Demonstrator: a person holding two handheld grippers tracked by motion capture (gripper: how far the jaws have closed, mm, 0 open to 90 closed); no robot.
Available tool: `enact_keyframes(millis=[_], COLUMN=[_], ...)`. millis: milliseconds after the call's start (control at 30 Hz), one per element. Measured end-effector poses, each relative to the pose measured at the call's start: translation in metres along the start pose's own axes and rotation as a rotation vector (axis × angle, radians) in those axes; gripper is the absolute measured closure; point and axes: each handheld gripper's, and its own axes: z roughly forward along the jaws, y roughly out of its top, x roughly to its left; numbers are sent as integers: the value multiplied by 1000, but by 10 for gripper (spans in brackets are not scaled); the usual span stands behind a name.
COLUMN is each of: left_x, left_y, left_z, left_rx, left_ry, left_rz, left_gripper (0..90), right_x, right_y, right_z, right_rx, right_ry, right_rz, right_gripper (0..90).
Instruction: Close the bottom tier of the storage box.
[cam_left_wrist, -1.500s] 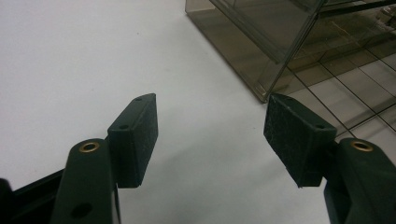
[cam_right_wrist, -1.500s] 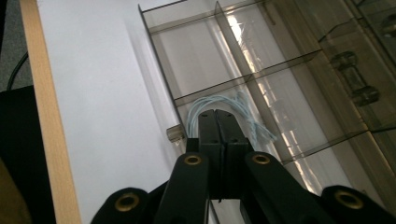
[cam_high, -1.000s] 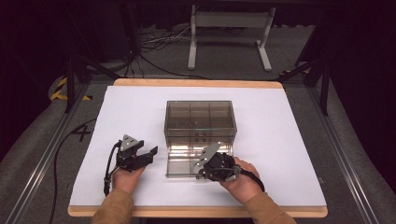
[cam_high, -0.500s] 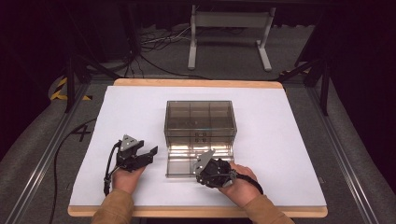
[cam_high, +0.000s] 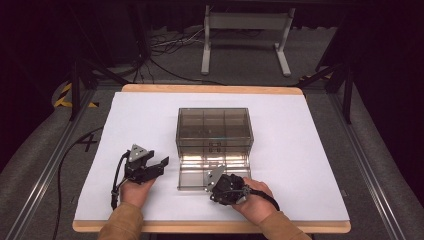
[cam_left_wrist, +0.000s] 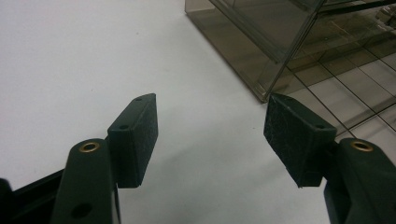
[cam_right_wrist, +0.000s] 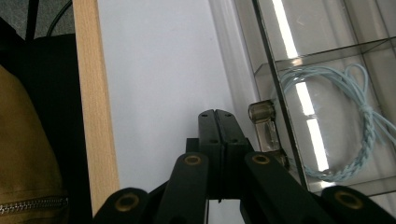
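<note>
My right gripper, jaws pressed together, sits at the box lid latch at 6 o'clock of the smoked compartment box; left gripper spread, idle at 8; empty closed tips may skid off the latch and shove the lid.

Bright overhead light falls on the white desk, while the far floor lies dim. Strip-light glare streaks the clear box. Near jaws look soft and blurred in both gripper views.
</note>
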Motion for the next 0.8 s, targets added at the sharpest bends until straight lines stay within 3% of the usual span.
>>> enact_keyframes(millis=[167,400,800], left_x=[0,0,0], left_y=[0,0,0], left_z=[0,0,0], left_rx=[0,0,-1], left_ry=[1,0,0], left_rz=[0,-1,-3], left_gripper=[359,359,359], right_x=[0,-5,-6], right_y=[0,-2,-1], right_z=[2,2,3], right_rx=[5,13,17], right_ry=[-2,-12,-30], right_rz=[-7,19,5], right_gripper=[900,900,900])
